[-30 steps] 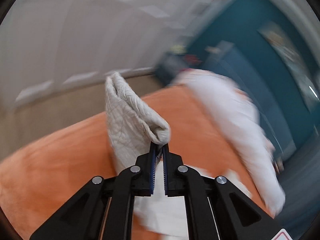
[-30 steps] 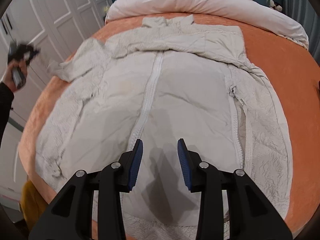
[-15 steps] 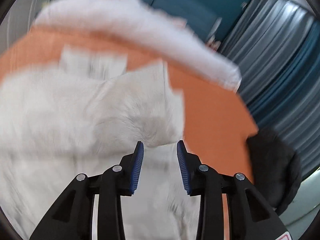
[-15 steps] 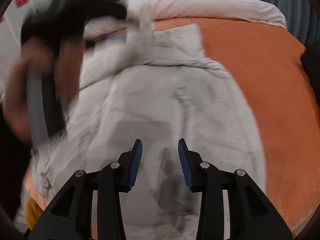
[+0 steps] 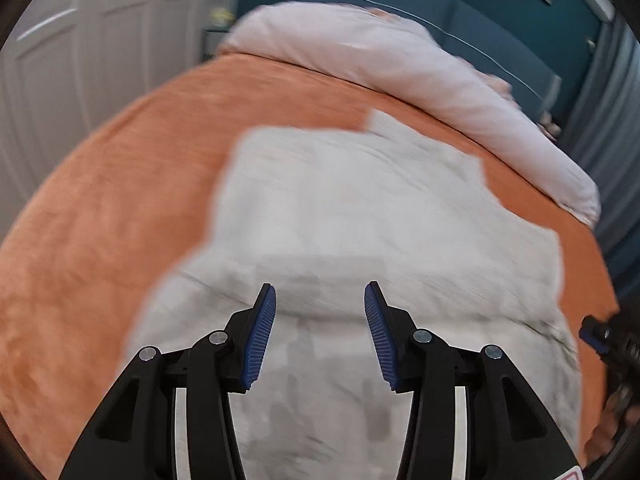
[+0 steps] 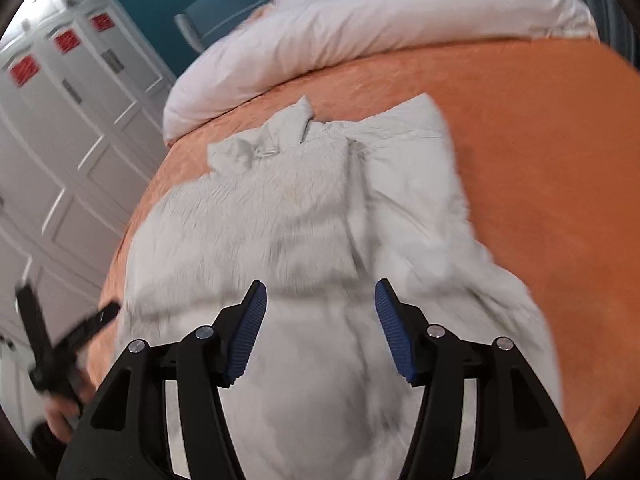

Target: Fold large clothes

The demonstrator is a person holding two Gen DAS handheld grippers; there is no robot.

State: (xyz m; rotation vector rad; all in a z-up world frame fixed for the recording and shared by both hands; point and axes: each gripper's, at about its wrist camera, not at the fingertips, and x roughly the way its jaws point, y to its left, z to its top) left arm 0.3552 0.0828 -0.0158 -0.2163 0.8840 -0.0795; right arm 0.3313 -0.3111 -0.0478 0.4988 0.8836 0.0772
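Observation:
A large off-white quilted jacket (image 6: pixel 304 216) lies on the orange bedspread (image 6: pixel 540 152), its left sleeve folded in over the body and its collar (image 6: pixel 288 124) toward the pillows. In the left wrist view the jacket (image 5: pixel 360 216) fills the middle, blurred by motion. My left gripper (image 5: pixel 320 332) hovers over the jacket's near part; its jaws are opening and nothing is between them. My right gripper (image 6: pixel 320 328) hangs above the lower half, jaws also opening and empty. The left gripper (image 6: pixel 52 348) shows at the far left of the right wrist view, held in a hand.
A long white duvet roll (image 6: pixel 360 32) lies across the head of the bed. White panelled wardrobe doors (image 6: pixel 60 140) stand close along the bed's left side. A teal wall (image 5: pixel 440 8) and grey curtains (image 5: pixel 608 128) are behind. Bare orange bedspread (image 5: pixel 100 240) surrounds the jacket.
My left gripper, shut on the jacket's sleeve a second ago, has let it go over the body and opened. The sleeve now lies folded in. My right gripper moved sideways and opened wider.

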